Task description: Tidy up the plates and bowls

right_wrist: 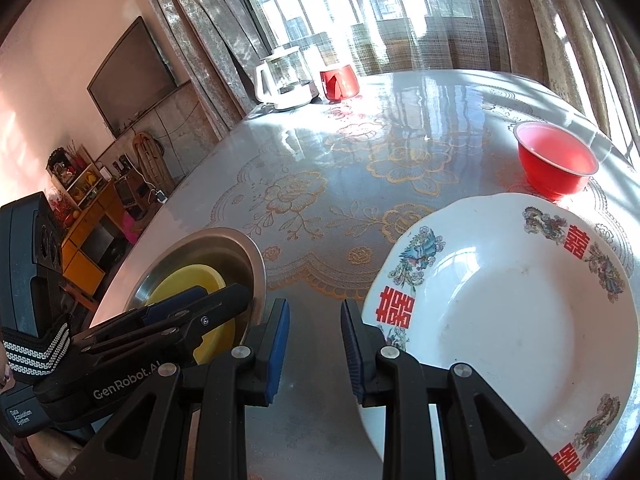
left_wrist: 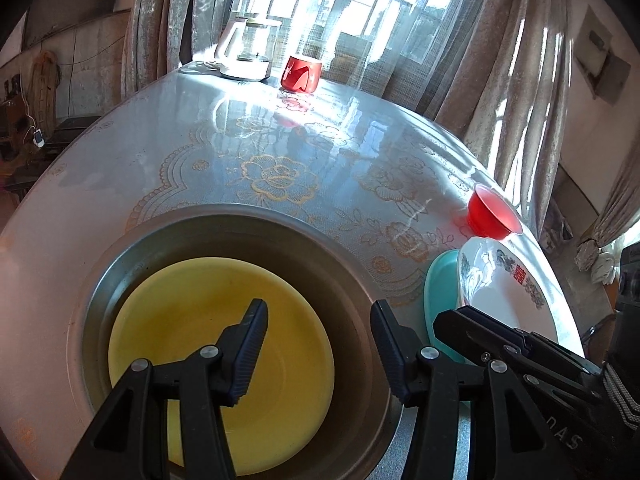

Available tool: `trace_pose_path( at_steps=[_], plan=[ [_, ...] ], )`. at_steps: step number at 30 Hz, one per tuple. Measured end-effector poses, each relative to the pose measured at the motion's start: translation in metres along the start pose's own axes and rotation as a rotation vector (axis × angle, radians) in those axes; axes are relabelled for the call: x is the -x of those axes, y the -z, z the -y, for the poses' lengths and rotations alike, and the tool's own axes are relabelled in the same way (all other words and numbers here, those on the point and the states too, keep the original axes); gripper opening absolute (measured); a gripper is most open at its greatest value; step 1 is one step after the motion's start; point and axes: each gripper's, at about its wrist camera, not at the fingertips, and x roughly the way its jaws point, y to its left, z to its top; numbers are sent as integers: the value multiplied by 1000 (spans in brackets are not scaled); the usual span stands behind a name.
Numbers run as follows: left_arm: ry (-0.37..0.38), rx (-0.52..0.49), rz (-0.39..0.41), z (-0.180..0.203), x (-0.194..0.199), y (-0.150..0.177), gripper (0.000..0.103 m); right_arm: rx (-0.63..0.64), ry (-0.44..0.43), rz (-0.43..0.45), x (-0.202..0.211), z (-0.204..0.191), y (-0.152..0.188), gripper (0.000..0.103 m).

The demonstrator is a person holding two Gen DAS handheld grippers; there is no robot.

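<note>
A steel basin (left_wrist: pixel 224 216) holds a yellow plate (left_wrist: pixel 192 304) at the near left of the table. My left gripper (left_wrist: pixel 320 340) hangs open over it, one finger above the yellow plate and the other over the basin's right rim, with nothing pinched. To the right, a white plate (right_wrist: pixel 500 312) with red characters rests on a teal plate (left_wrist: pixel 440 292). My right gripper (right_wrist: pixel 314 344) is open by a narrow gap that shows only bare table. Its right finger overlaps the white plate's left rim. A red bowl (right_wrist: pixel 556 160) stands behind the white plate.
A glass kettle (right_wrist: pixel 286 80) and a red cup (right_wrist: pixel 338 83) stand at the far edge of the round table (left_wrist: pixel 280 140), by the curtained window. The two grippers sit close together between basin and plates. A TV and shelves line the left wall.
</note>
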Motion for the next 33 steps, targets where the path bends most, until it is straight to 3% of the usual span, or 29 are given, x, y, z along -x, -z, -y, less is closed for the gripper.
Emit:
trace_pose_path(
  at_steps=[10, 18, 33],
  plan=[
    [-35, -44, 63, 11, 27, 6, 54, 3, -8, 12, 9, 2, 2, 27],
    [-22, -84, 81, 26, 38, 6, 54, -21, 2, 38, 21, 16, 1, 31],
    [-30, -209, 80, 76, 30, -5, 54, -173, 82, 114, 54, 96, -13, 32]
  ],
)
